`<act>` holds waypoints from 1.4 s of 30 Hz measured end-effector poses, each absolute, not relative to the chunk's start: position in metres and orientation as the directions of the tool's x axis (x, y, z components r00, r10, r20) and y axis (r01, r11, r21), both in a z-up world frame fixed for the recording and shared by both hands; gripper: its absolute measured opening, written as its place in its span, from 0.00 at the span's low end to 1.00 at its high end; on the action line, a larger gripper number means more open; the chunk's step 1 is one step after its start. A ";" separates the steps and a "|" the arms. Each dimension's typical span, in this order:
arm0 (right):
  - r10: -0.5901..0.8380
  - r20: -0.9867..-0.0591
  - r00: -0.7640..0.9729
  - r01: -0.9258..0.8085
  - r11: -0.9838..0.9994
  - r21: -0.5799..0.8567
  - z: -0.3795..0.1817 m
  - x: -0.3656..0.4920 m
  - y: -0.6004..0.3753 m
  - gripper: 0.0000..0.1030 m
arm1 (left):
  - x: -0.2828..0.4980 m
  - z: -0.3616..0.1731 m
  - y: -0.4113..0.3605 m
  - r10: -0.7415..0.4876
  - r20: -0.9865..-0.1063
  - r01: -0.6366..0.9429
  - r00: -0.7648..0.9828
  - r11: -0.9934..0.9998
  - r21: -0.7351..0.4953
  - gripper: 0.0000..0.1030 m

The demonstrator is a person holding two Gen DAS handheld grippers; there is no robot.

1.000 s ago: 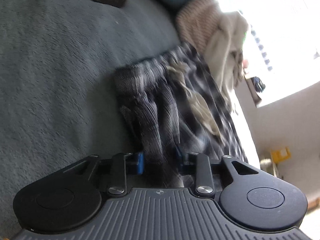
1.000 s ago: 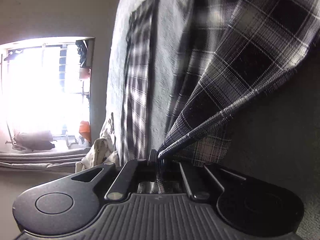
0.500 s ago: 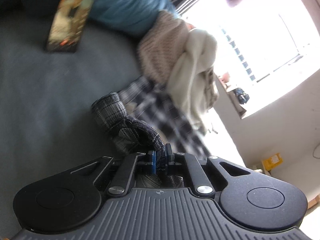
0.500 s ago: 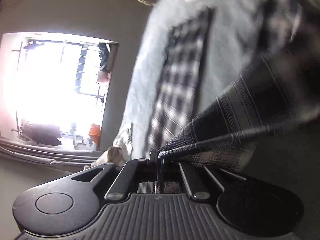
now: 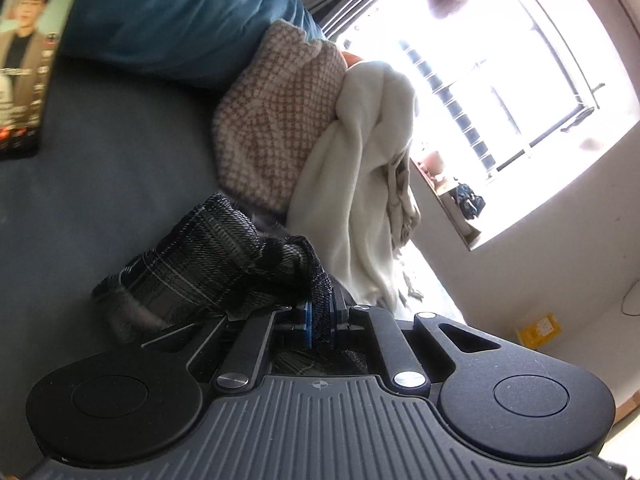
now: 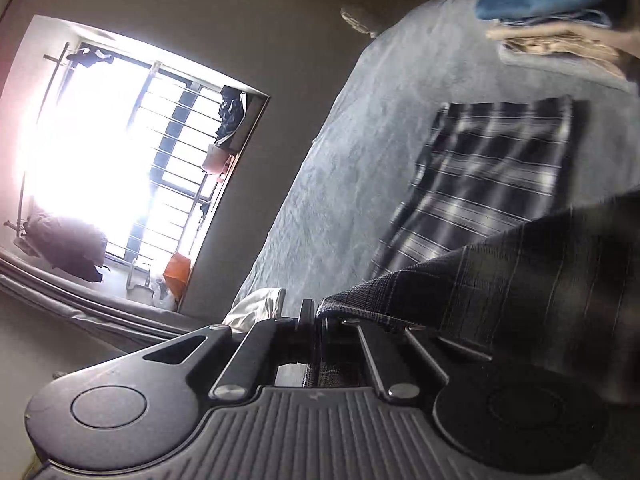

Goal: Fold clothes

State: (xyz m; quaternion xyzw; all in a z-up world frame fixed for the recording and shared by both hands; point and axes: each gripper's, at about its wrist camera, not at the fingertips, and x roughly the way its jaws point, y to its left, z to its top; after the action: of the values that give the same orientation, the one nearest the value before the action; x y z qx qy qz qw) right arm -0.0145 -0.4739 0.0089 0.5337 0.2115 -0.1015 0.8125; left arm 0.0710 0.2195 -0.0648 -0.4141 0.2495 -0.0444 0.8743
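Observation:
A dark plaid garment (image 5: 208, 264) is bunched in front of my left gripper (image 5: 320, 314), which is shut on its edge above the grey bed cover (image 5: 104, 184). In the right wrist view my right gripper (image 6: 316, 316) is shut on another edge of the same plaid garment (image 6: 520, 280), which stretches taut to the right. Part of the plaid cloth (image 6: 492, 176) lies flat on the bed (image 6: 360, 152) farther off.
A checked beige garment (image 5: 276, 120) and a cream garment (image 5: 360, 168) are heaped beside a blue pillow (image 5: 180, 12). A magazine (image 5: 24, 56) lies at the left. A stack of folded clothes (image 6: 560, 24) sits at the far end of the bed. A bright window (image 6: 120, 152) is beyond the bed.
My left gripper closed on the plaid garment and lifted it, bunching the cloth. My right gripper kept its grip and rose, pulling its edge up off the bed.

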 end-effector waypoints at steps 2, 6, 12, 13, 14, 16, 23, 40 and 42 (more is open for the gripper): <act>0.053 -0.468 0.882 0.402 0.433 0.807 0.010 0.013 -0.475 0.03 | 0.090 -0.066 0.220 -0.279 -0.406 -0.132 0.870 0.662 -0.738 0.05; 0.039 -0.505 0.862 0.429 0.472 0.770 0.006 0.066 -0.478 0.03 | 0.127 -0.074 0.220 -0.271 -0.435 -0.145 0.858 0.685 -0.714 0.05; 0.028 -0.567 0.823 0.480 0.499 0.722 -0.019 0.133 -0.484 0.03 | 0.175 -0.090 0.219 -0.258 -0.486 -0.163 0.835 0.729 -0.665 0.05; 0.025 -0.575 0.818 0.488 0.499 0.716 -0.024 0.142 -0.484 0.03 | 0.180 -0.093 0.219 -0.260 -0.493 -0.164 0.830 0.732 -0.661 0.05; 0.022 -0.581 0.814 0.495 0.498 0.712 -0.029 0.149 -0.484 0.03 | 0.186 -0.096 0.219 -0.262 -0.500 -0.165 0.825 0.735 -0.657 0.05; 0.016 -0.593 0.805 0.508 0.496 0.704 -0.041 0.161 -0.484 0.03 | 0.198 -0.103 0.219 -0.269 -0.512 -0.166 0.816 0.739 -0.652 0.05; 0.139 -0.625 0.768 0.550 0.354 0.756 -0.105 0.180 -0.494 0.25 | 0.209 -0.127 0.243 -0.371 -0.439 -0.182 0.818 0.558 -0.810 0.19; 0.178 -0.683 0.708 0.579 0.406 0.707 -0.095 0.110 -0.495 0.56 | 0.190 -0.133 0.276 -0.460 -0.259 -0.229 0.849 0.122 -0.966 0.54; 0.175 -0.673 0.719 0.570 0.407 0.714 -0.086 0.101 -0.497 0.57 | 0.183 -0.125 0.282 -0.455 -0.268 -0.229 0.849 0.139 -0.963 0.56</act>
State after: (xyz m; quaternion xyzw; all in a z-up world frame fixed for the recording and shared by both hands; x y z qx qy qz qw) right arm 0.1012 -0.4965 -0.0865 0.5288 0.3520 -0.1296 0.7614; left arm 0.1832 0.2821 -0.1248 -0.6511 0.2625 -0.0798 0.7077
